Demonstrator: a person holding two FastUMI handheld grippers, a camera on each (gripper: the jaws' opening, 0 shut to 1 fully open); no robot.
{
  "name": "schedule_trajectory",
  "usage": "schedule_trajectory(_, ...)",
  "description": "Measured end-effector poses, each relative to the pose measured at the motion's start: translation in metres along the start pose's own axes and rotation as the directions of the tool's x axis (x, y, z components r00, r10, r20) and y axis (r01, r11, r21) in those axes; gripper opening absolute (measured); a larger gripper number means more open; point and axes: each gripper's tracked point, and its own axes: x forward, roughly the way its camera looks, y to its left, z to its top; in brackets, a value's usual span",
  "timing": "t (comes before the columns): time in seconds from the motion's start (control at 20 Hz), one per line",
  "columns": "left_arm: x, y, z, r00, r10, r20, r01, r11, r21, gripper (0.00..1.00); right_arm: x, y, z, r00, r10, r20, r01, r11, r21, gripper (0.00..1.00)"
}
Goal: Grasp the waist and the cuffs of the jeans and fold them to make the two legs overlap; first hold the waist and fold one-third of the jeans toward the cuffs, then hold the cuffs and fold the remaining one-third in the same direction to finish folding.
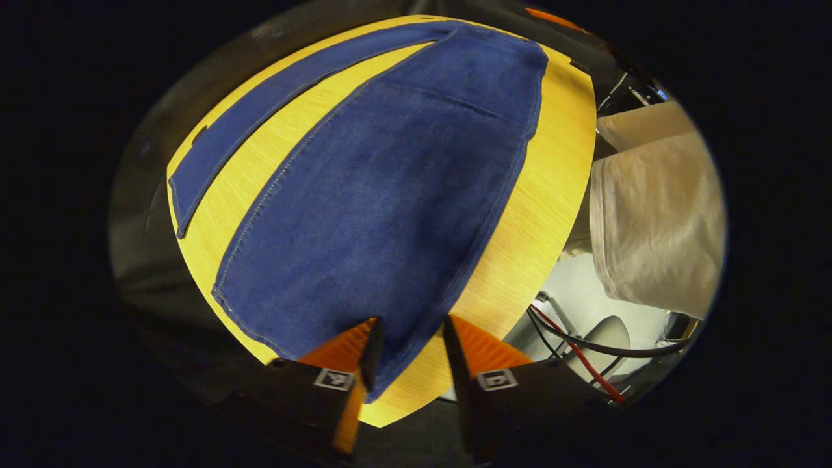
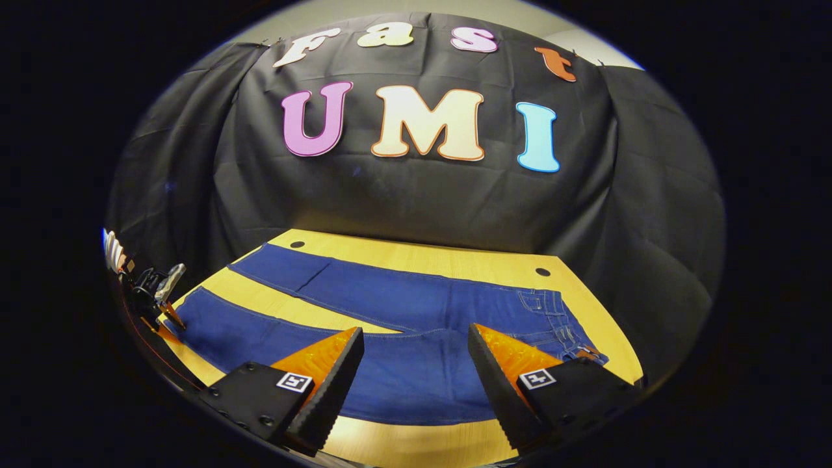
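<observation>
Jeans [image 2: 390, 325] lie flat on the yellow wooden table [image 2: 416, 257], unfolded, legs splayed in a V with a bare wedge of tabletop between them. In the right gripper view the waist [image 2: 552, 312] sits at the right end of the table, pockets and belt loops visible; both legs run off to the left, far leg near the black cloth wall [image 2: 422, 201], near leg along the front edge.

Right gripper [image 2: 416, 364] hovers over the near leg around the thigh, jaws wide apart, nothing between them. Not touching the denim as far as I can tell.

Left gripper [image 1: 409, 338] is over the cuff end of the near leg [image 1: 377, 214], looking up its length toward the waist. Jaws parted to a moderate gap, with the cuff corner showing in that gap. Fingertips [image 1: 372, 344] look close to the fabric, but the fisheye angle makes it hard to say whether they touch it; no pinch visible. The other leg [image 1: 260, 117] runs up the left side of that view, apart from the near one.

The right gripper view also shows the left gripper far left [image 2: 156, 292], at the cuff end by the table edge, small and hard to read.

Off the table's right side in the left gripper view: a person's light-coloured trouser leg [image 1: 656, 208], plus black and red cables [image 1: 585, 351] on a pale floor.
</observation>
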Motion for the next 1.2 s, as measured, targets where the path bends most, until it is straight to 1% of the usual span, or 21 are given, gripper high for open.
schedule_trajectory(0.05,0.002,-0.004,0.0,1.0,0.003,0.016,-0.003,1.0,0.008,0.47,0.0,-0.001,-0.001,1.0,0.001,0.0,-0.001,1.0,0.008,0.99)
schedule_trajectory(0.1,0.002,-0.006,0.0,1.0,0.003,0.025,-0.004,1.0,0.021,0.37,0.001,-0.001,-0.003,1.0,0.005,-0.002,-0.005,1.0,0.02,0.99)
schedule_trajectory(0.15,0.001,-0.005,0.001,0.999,0.009,0.031,-0.01,0.999,0.035,0.33,0.002,-0.001,-0.004,1.0,0.007,-0.01,-0.007,0.999,0.031,0.99)
schedule_trajectory(0.2,0.002,-0.005,0.003,0.999,0.016,0.038,-0.018,0.999,0.046,0.16,0.003,-0.002,-0.006,1.0,0.011,-0.019,-0.011,0.999,0.039,0.99)
schedule_trajectory(0.3,0.001,-0.004,0.002,0.999,0.011,0.046,-0.013,0.999,0.029,0.0,0.006,-0.001,-0.013,0.998,0.036,-0.042,-0.034,0.999,0.041,0.99)
schedule_trajectory(0.35,0.001,-0.004,-0.001,0.999,-0.005,0.043,0.004,1.0,0.013,0.01,0.007,0.0,-0.016,0.997,0.053,-0.055,-0.051,0.998,0.035,0.99)
schedule_trajectory(0.4,0.001,-0.005,-0.001,0.999,-0.025,0.04,0.025,1.0,-0.009,0.0,0.007,0.003,-0.019,0.994,0.079,-0.072,-0.077,0.997,0.026,0.99)
schedule_trajectory(0.5,0.001,-0.006,0.001,0.998,-0.06,0.019,0.061,0.996,-0.057,0.0,0.007,0.005,-0.029,0.983,0.141,-0.119,-0.143,0.99,-0.013,1.0)
schedule_trajectory(0.6,0.0,-0.006,0.001,0.997,-0.08,-0.016,0.079,0.994,-0.081,0.0,0.005,-0.008,-0.048,0.966,0.178,-0.187,-0.197,0.977,-0.087,0.99)
schedule_trajectory(0.7,0.001,-0.005,0.002,0.995,-0.086,-0.055,0.081,0.993,-0.085,0.0,0.004,-0.029,-0.068,0.946,0.194,-0.261,-0.238,0.96,-0.148,1.0)
schedule_trajectory(0.8,0.002,-0.004,0.001,0.992,-0.084,-0.093,0.077,0.994,-0.077,0.0,0.004,-0.055,-0.091,0.919,0.199,-0.34,-0.273,0.944,-0.184,0.99)
schedule_trajectory(0.9,0.003,-0.002,0.002,0.99,-0.079,-0.12,0.071,0.995,-0.069,0.0,0.005,-0.082,-0.112,0.889,0.189,-0.416,-0.298,0.93,-0.215,1.0)
schedule_trajectory(1.0,0.002,-0.004,0.002,0.987,-0.074,-0.141,0.062,0.994,-0.085,0.0,0.008,-0.104,-0.132,0.854,0.183,-0.487,-0.334,0.911,-0.244,0.99)
schedule_trajectory(1.1,0.002,-0.003,0.003,0.986,-0.072,-0.153,0.057,0.993,-0.105,0.0,0.012,-0.128,-0.151,0.813,0.161,-0.56,-0.38,0.875,-0.301,1.0)
schedule_trajectory(1.2,0.002,-0.003,0.002,0.985,-0.067,-0.157,0.047,0.991,-0.128,0.0,0.017,-0.146,-0.165,0.781,0.134,-0.61,-0.431,0.822,-0.371,1.0)
